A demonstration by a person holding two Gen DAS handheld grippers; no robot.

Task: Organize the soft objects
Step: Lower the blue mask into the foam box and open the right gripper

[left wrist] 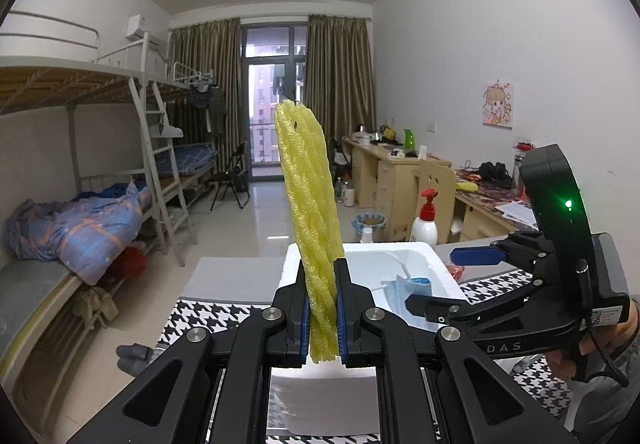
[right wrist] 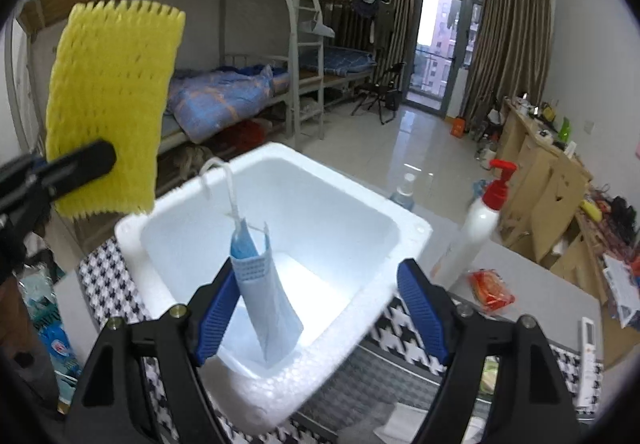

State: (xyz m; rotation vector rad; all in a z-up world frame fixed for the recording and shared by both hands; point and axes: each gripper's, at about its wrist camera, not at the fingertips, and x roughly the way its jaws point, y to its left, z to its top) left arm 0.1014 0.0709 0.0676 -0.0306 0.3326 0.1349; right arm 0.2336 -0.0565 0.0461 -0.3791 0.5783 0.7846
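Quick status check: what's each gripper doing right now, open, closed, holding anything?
Left gripper: shut on the yellow foam net, held upright.
Right gripper: open over the white foam box; blue face mask between its fingers, not clamped.

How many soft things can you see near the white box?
2. The yellow foam net is pinched upright in the left tool, above the white foam box. The blue face mask is in the box, between the open right tool's fingers. More may be hidden.
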